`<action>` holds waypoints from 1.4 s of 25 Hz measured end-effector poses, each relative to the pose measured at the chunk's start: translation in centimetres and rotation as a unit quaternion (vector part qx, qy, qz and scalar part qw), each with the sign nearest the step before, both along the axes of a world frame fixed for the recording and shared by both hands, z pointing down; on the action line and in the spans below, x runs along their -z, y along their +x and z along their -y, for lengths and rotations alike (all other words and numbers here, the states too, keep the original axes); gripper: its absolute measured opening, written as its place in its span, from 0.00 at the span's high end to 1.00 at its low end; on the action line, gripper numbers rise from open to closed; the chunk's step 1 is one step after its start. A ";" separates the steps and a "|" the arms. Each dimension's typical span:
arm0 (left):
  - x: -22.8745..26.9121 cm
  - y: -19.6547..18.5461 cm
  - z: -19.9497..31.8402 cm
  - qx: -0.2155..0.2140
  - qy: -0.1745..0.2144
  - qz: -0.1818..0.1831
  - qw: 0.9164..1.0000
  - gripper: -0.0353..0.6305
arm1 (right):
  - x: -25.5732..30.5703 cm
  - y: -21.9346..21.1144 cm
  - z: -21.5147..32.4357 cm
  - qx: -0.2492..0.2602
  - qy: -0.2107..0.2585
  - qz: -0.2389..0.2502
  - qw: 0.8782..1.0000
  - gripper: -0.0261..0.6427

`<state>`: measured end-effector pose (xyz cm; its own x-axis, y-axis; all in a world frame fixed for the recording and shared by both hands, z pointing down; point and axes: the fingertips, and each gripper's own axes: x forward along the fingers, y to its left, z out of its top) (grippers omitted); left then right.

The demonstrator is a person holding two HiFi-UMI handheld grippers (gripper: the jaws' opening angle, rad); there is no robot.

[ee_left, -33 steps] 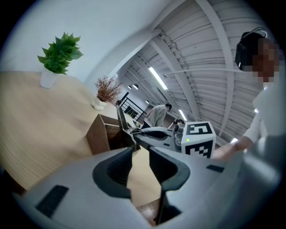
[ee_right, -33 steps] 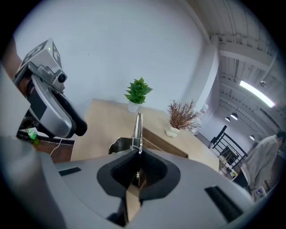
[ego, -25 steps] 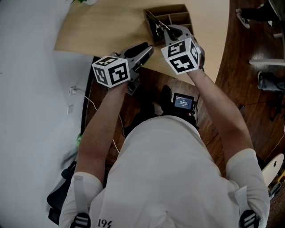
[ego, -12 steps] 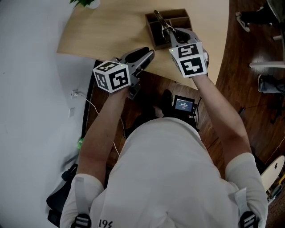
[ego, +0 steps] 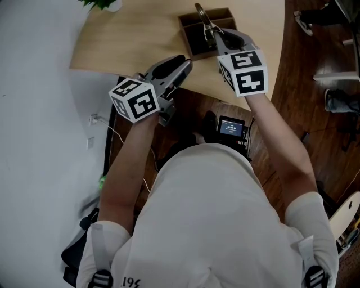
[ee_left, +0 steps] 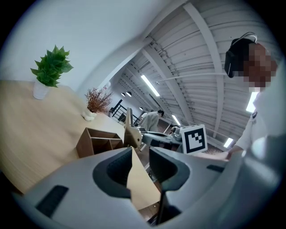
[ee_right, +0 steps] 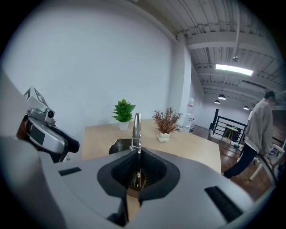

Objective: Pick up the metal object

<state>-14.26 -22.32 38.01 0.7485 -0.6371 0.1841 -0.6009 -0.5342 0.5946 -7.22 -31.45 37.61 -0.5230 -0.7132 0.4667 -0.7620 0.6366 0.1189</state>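
The metal object [ego: 201,15] is a slim silver utensil, and my right gripper [ego: 211,35] is shut on its lower end. It sticks up past the jaws [ee_right: 136,127] over the brown wooden divider box [ego: 194,35] on the light wooden table [ego: 129,39]. In the left gripper view the metal object [ee_left: 130,129] stands beside the box [ee_left: 96,142]. My left gripper [ego: 181,63] hangs open and empty over the table's near edge, left of the right gripper.
A green potted plant [ee_right: 123,112] and a dried plant in a white pot [ee_right: 166,121] stand on the table behind the box. A small device with a screen [ego: 232,127] lies on the wooden floor below. A person walks at the right [ee_right: 263,129].
My right gripper has moved away from me along the box with the metal object held in it. The left gripper has shifted slightly left.
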 end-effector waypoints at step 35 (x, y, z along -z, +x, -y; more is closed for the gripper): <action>7.8 -0.2 -5.1 0.012 0.060 -0.040 0.997 0.80 | 7.3 4.7 -6.1 -0.022 0.037 0.076 0.996 0.95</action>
